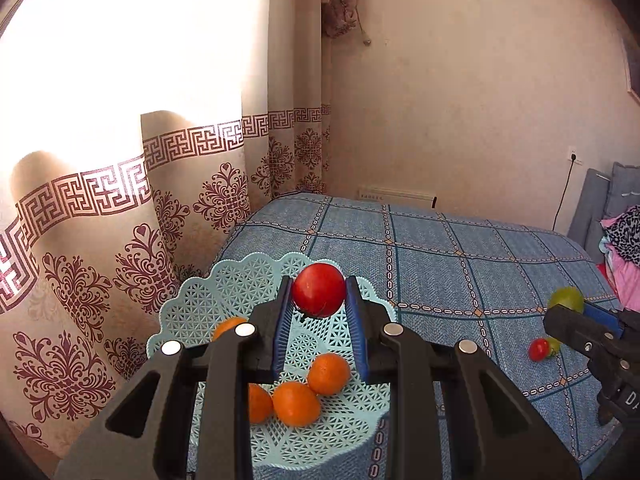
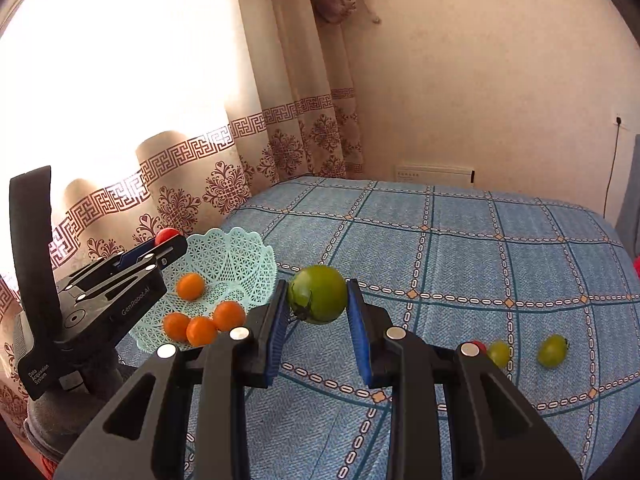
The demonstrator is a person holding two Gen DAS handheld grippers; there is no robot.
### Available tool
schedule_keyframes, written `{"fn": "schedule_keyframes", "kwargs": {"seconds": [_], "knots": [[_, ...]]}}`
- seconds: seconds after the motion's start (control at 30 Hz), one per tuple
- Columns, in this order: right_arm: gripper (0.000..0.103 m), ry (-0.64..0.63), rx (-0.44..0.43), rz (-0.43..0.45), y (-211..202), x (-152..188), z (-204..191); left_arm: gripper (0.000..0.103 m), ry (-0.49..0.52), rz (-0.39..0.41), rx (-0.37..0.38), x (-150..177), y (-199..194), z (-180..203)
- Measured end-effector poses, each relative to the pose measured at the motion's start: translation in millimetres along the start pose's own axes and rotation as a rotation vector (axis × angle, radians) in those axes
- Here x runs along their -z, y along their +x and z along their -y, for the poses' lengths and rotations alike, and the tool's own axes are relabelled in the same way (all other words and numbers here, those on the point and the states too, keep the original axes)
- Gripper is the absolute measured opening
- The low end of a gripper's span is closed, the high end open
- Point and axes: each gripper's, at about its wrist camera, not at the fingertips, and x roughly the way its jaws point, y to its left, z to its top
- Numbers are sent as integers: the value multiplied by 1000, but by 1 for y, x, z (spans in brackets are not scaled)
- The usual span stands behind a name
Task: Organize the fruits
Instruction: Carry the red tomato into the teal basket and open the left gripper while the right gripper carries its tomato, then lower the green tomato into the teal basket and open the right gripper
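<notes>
Left hand-held gripper (image 1: 319, 296) clamping red tomato (image 1: 319, 289), right (image 2: 318, 300) clamping green tomato (image 2: 318, 299), blue checked bedspread (image 2: 460, 248), patterned curtain (image 1: 120, 208)

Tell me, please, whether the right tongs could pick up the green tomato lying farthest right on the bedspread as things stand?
Probably not yet: the right tongs already grip a green tomato; the path to the far one looks clear.

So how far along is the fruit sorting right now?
Partway. Four oranges already sit in the mint basket. In hand: the left gripper holds a red tomato over the basket, and the right gripper holds a green tomato. Left on the bed: two small green tomatoes and a small red one.
</notes>
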Motion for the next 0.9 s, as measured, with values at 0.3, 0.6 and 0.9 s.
{"fn": "schedule_keyframes", "kwargs": {"seconds": [0.3, 0.6, 0.9], "knots": [[29, -22, -66, -28, 34, -9, -36, 27, -99, -42, 19, -3, 7, -35], [29, -40, -71, -83, 69, -7, -56, 88, -166, -53, 12, -4, 13, -52], [29, -46, -58, -125, 92, -1, -61, 89, -209, -59, 17, -6, 12, -59]]}}
